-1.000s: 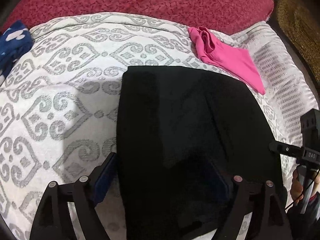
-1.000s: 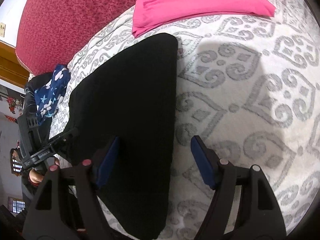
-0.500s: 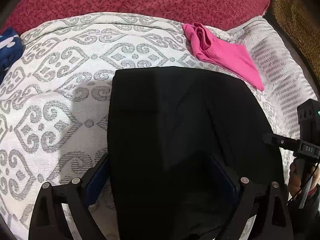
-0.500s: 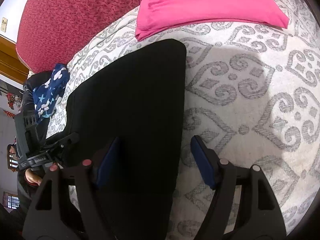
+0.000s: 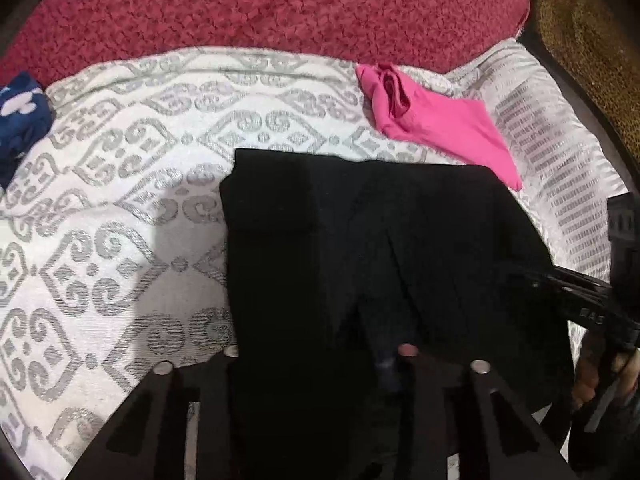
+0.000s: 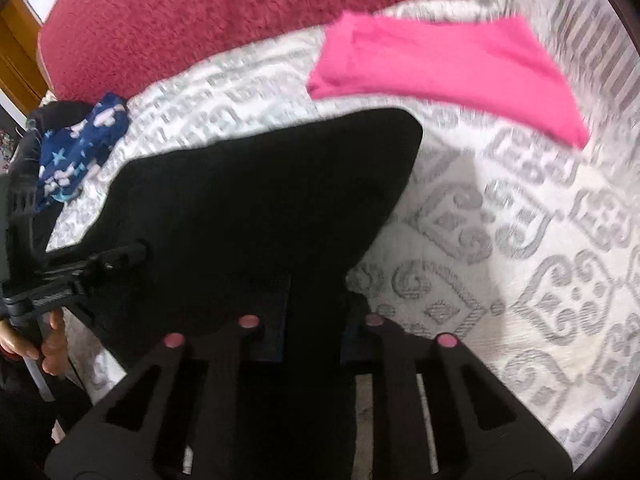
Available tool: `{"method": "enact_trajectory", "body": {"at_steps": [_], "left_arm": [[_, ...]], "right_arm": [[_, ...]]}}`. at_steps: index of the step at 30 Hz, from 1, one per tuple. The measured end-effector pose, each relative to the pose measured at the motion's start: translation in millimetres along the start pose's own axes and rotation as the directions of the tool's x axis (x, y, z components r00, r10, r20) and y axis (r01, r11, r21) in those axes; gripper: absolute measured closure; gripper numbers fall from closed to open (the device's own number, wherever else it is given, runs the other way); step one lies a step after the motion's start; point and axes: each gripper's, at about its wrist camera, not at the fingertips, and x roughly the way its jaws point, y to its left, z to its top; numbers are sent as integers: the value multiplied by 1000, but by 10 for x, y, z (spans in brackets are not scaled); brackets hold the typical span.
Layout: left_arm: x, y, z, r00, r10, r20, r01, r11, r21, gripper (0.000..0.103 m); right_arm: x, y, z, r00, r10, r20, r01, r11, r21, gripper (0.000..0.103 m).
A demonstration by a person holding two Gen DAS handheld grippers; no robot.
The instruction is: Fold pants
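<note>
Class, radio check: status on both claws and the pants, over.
Both claws closing on the near edge of the black pants: left claw, right claw. Pants folded flat. Pink garment beyond, clear.

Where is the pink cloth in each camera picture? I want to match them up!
Left wrist view: the pink cloth lies at the upper right, just past the far right corner of the black pants.
Right wrist view: the pink cloth lies at the upper right, blurred, beyond the black pants.
Shared landmark: the dark red blanket runs across the top of both views.
</note>
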Motion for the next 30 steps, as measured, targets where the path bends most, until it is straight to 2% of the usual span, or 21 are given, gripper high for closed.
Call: {"method": "enact_trajectory", "body": {"at_steps": [3,7,15,22,30], "left_arm": [[-165,-98,-1,999,0,33,-1,1000,18,78],[-354,-341,-14,999,-1,55,-4,997,81,80],[-625,-720,30,994,-15,109,-2,988,151,80],[-678,-1060,179,991,3,131,-31,976,215,80],[-629,-1386,385,989,-20,144,-19,964,266,80]], "right_arm": [[-232,79,11,999,7,45,-6,1000,-18,86],[-536,196,1,994,-11,105,18,998,-65,87],[-991,117,-10,982,-23,186,36,997,-65,87],[-1202,-22,20,973,-48,227,64,996,-65,87],[-1398,-337,123,956,-47,288,62,997,-42,87]]}}
